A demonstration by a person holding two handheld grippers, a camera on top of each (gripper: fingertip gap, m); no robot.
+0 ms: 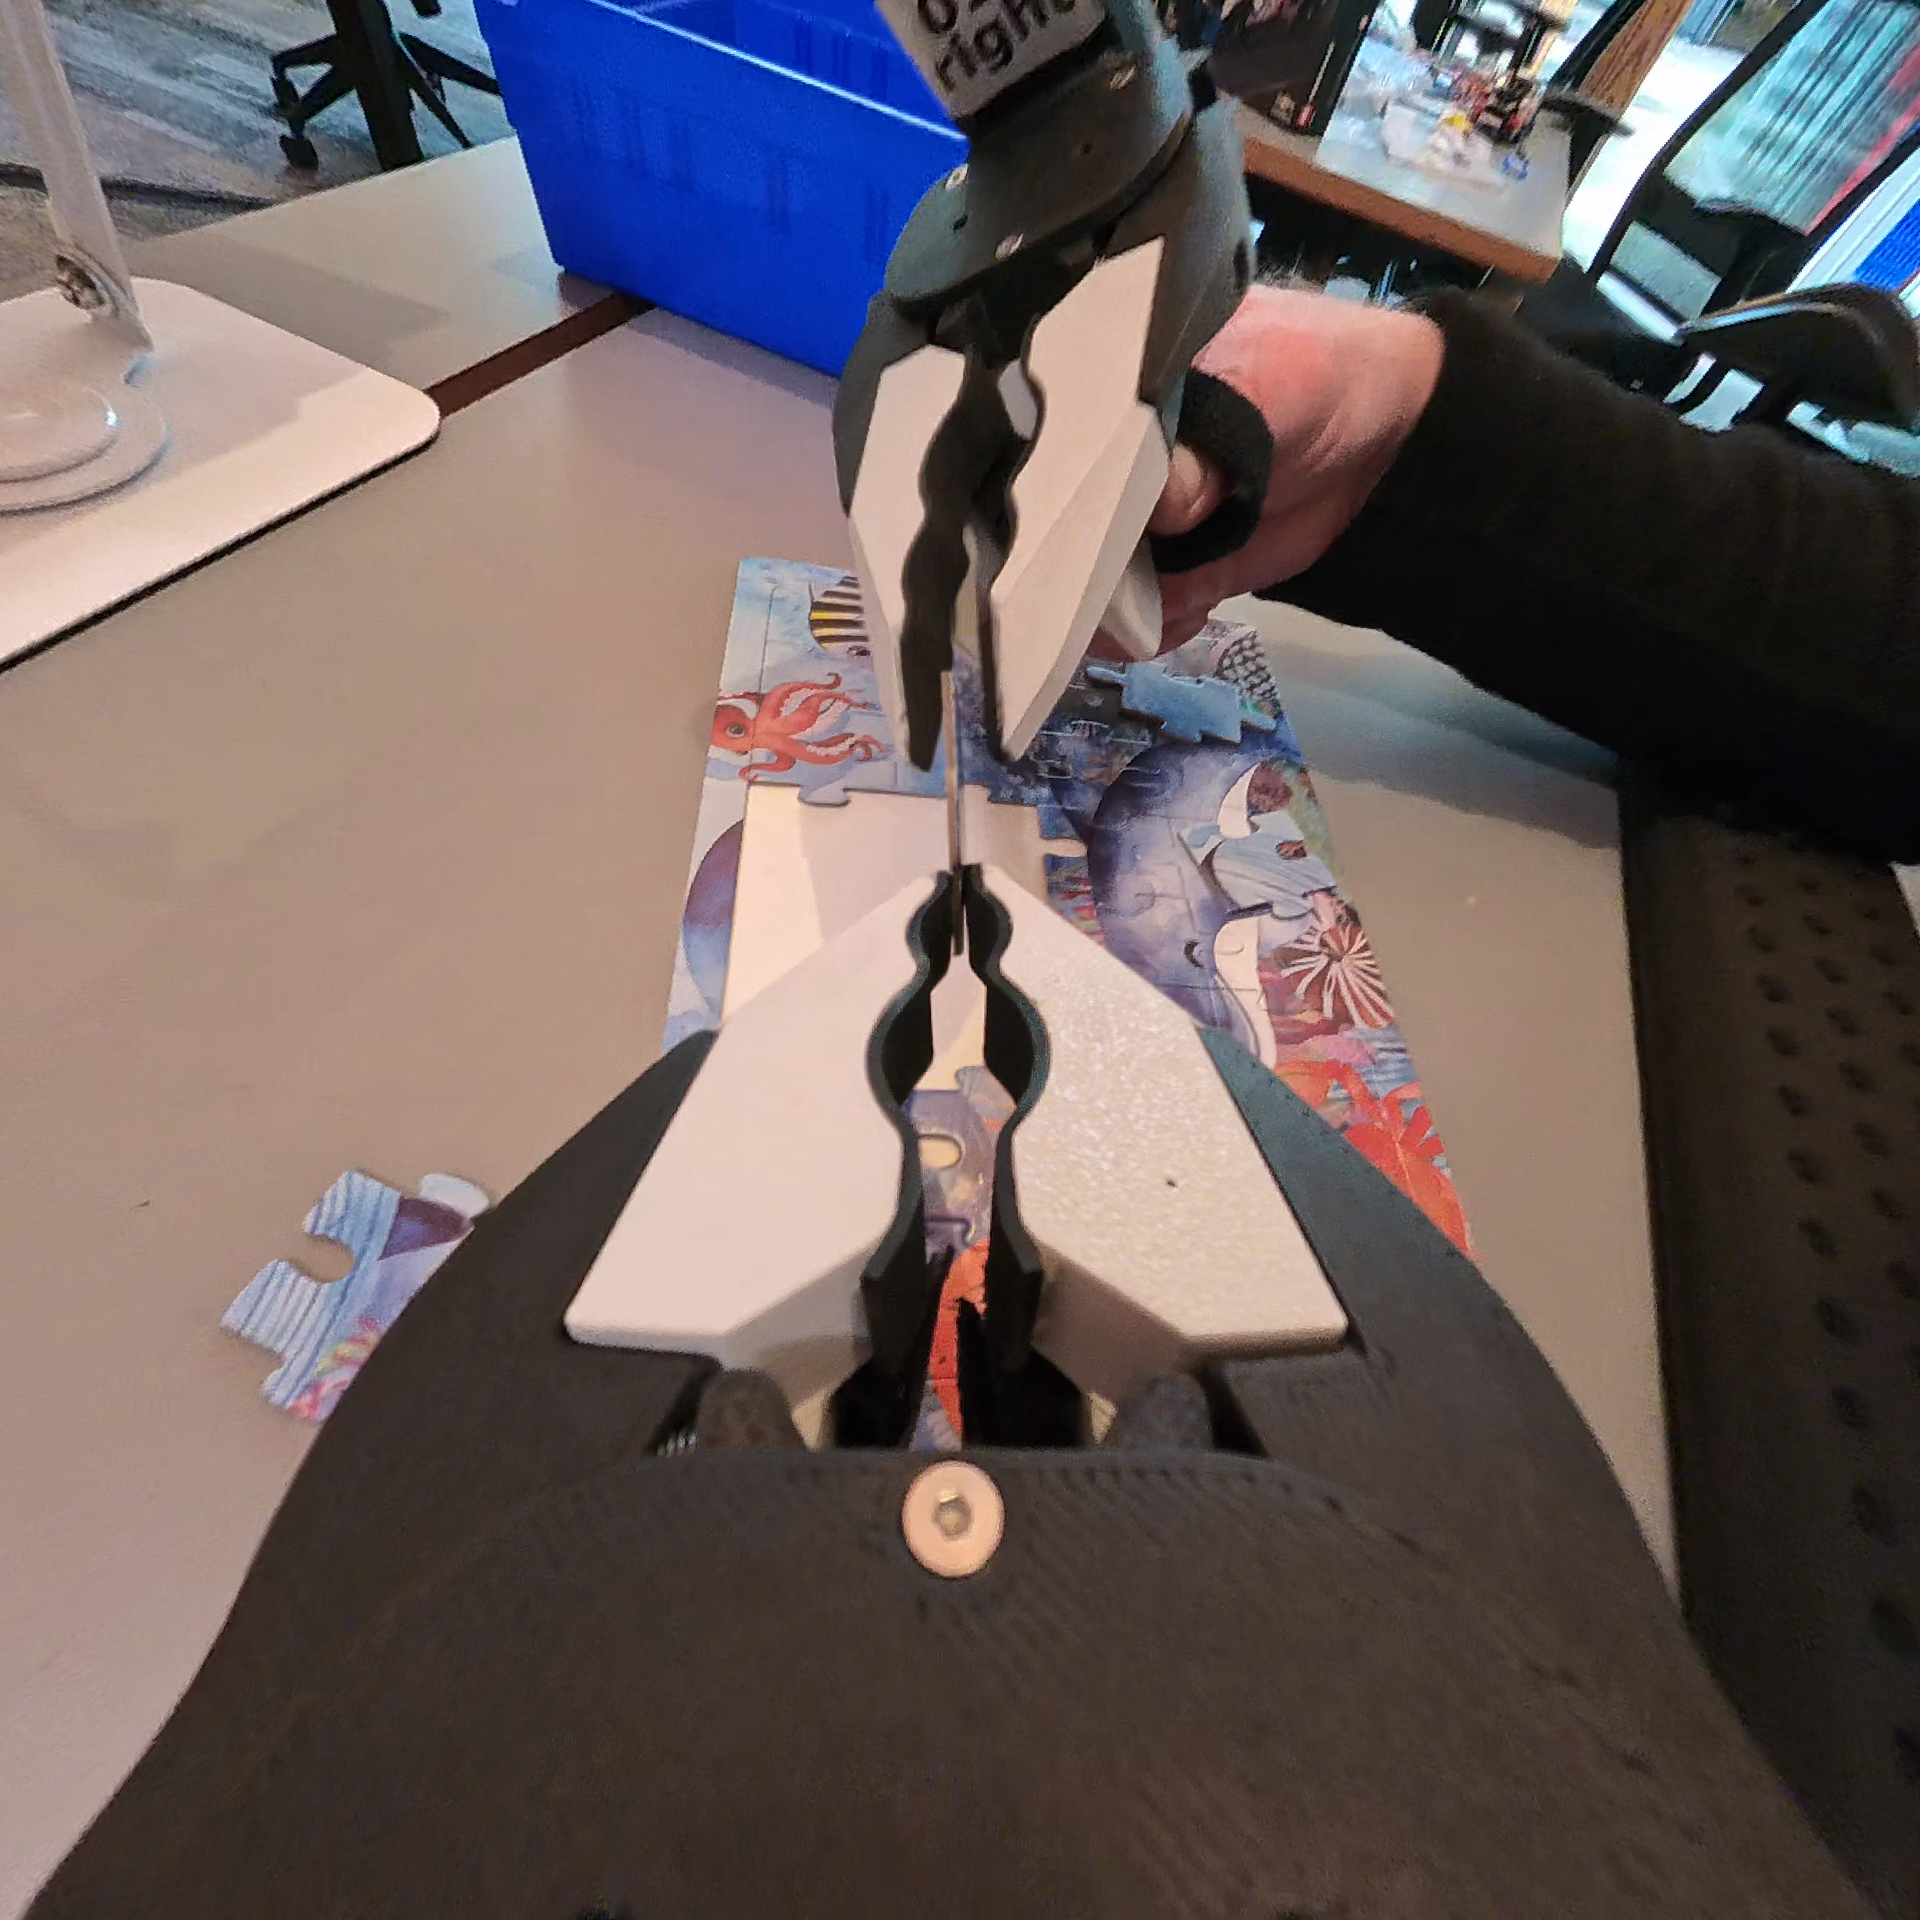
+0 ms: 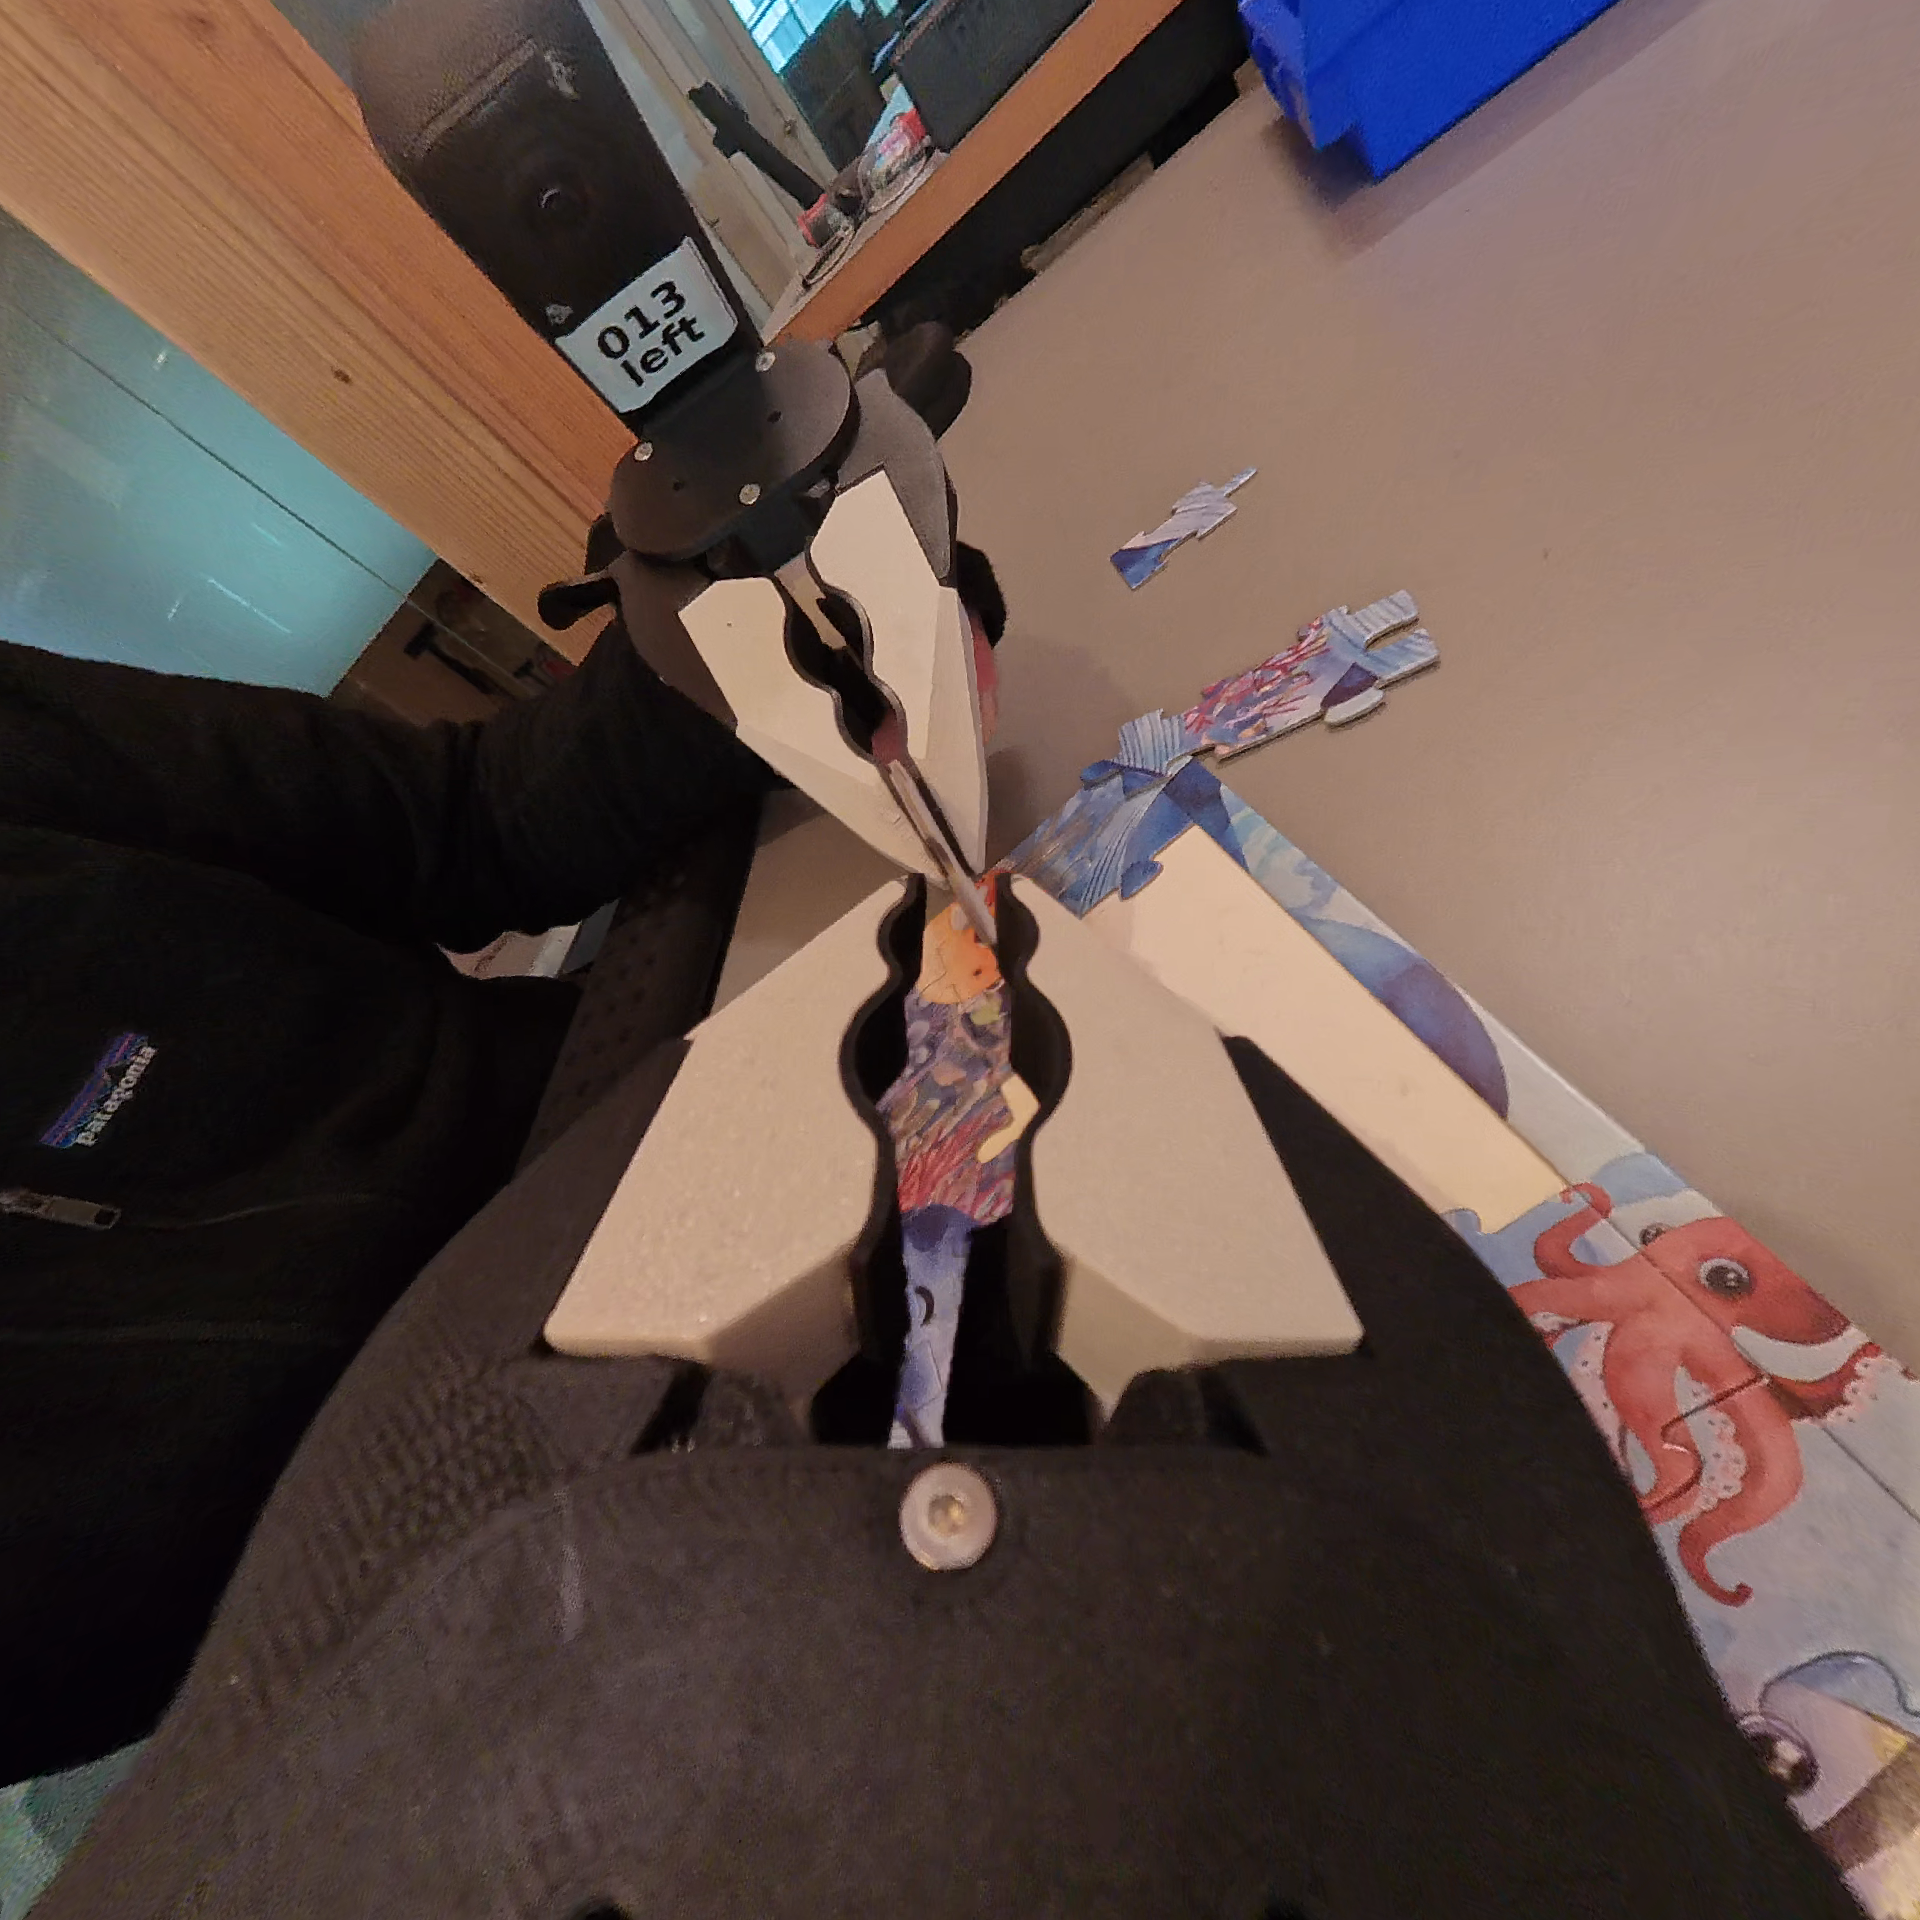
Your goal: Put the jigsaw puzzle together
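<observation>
A partly joined sea-picture puzzle (image 1: 1164, 821) lies on the grey table, with a bare white gap in its middle; it also shows in the right wrist view (image 2: 1683, 1320). My left gripper (image 1: 956, 894) is shut on a thin puzzle piece (image 1: 952, 810) held edge-on above that gap. My right gripper (image 1: 961, 743) comes down from the far side, its jaws narrowly apart around the piece's other end. In the right wrist view, my right gripper (image 2: 961, 894) meets my left gripper (image 2: 961, 857) tip to tip, with the piece (image 2: 979, 906) between them.
A loose piece (image 1: 343, 1288) lies left of the puzzle; others (image 2: 1320, 675) (image 2: 1184, 525) lie nearby. Two loose pieces (image 1: 1184, 696) rest on the puzzle. A blue bin (image 1: 727, 166) stands behind, a white stand base (image 1: 208, 436) far left, a black chair (image 1: 1787, 1143) right.
</observation>
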